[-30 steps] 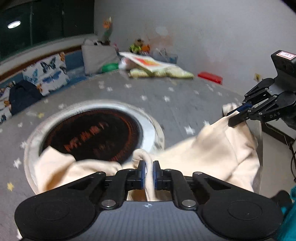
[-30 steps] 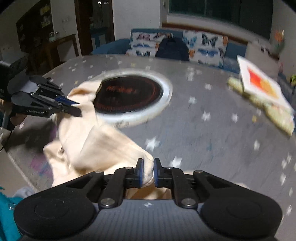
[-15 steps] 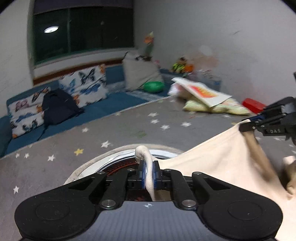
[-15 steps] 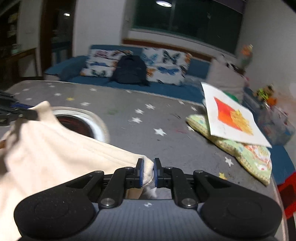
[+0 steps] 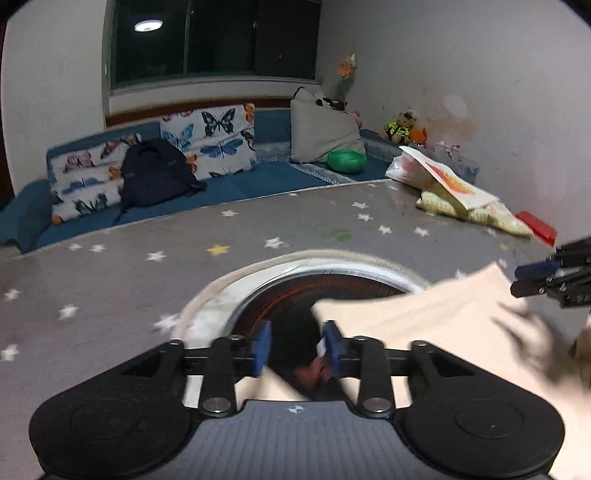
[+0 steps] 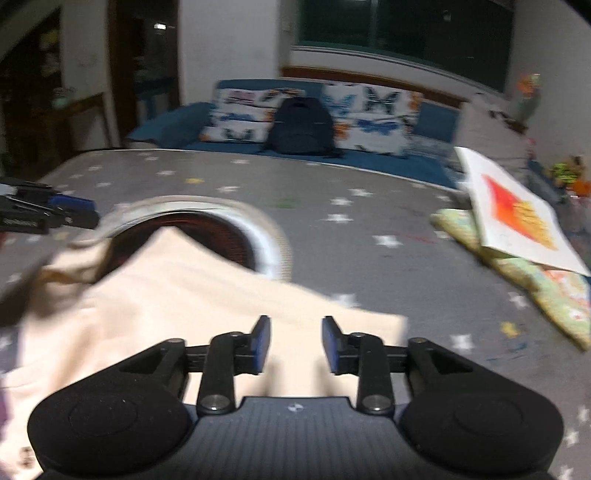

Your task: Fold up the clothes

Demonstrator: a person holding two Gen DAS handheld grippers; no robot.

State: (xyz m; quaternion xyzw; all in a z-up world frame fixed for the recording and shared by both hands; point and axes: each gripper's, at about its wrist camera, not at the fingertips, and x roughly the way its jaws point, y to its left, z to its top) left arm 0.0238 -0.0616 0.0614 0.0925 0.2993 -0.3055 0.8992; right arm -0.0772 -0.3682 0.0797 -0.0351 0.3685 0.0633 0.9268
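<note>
- Both released: left tool [image 5: 295, 350] and right tool [image 6: 295, 343], clamped on cloth half a second ago, now spread wide.
- Cream garment [image 6: 207, 295] dropped lower centre, flat on tabletop [image 6: 369, 258], partly over round hotplate [image 5: 332, 291]; ready for folding.

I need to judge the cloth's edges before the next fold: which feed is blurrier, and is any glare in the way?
Right wrist view: motion blur smears the cream garment and the table. Left wrist view: background sharp, garment edge and right gripper smeared. Glare: only a ceiling lamp reflection in the window, away from the cloth.
</note>
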